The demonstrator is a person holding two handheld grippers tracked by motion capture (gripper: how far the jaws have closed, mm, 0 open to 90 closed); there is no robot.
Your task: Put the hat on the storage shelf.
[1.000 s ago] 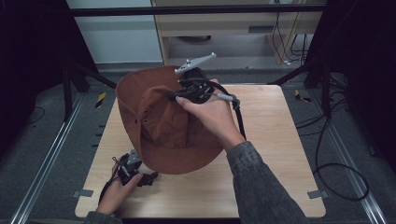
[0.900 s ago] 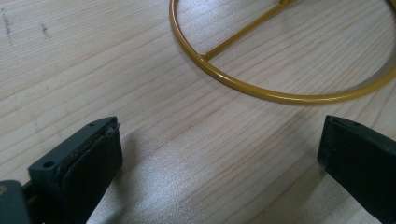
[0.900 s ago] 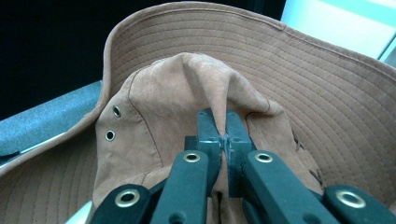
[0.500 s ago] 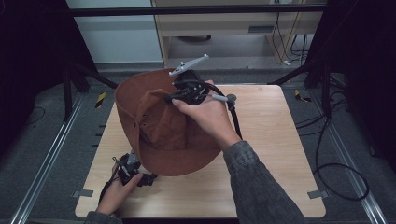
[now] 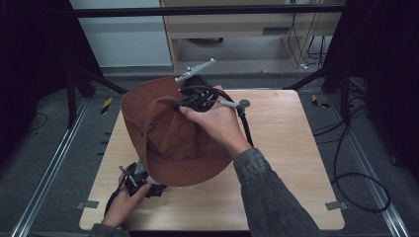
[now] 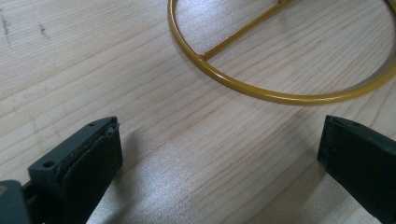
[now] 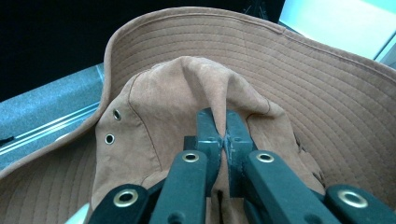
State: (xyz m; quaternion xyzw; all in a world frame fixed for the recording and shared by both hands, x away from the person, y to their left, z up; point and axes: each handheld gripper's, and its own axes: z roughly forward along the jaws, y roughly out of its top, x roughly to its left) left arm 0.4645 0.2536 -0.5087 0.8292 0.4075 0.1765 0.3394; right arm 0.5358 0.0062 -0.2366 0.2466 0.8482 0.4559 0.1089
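Overhead, hat (image 5: 173,143) hides ring (image 6: 261,86); right tool (image 7: 223,122) pinches crown.

Hat (image 5: 173,138) hangs pinched in the right gripper (image 5: 190,101) above the table (image 5: 286,148); left gripper (image 5: 141,180) sits just under its brim.

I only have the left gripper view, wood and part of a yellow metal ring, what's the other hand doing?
Observer: The right claw is shut on a fold in the crown of a brown bucket hat, holding it up above the table.
Operator: Is my left claw near that hat?
Observer: The left claw sits low at the table's near edge, just below the hat's brim, jaws open.
Operator: Which way does the hat face?
Observer: The crown faces the person; two metal eyelets show on its side in the right gripper view.
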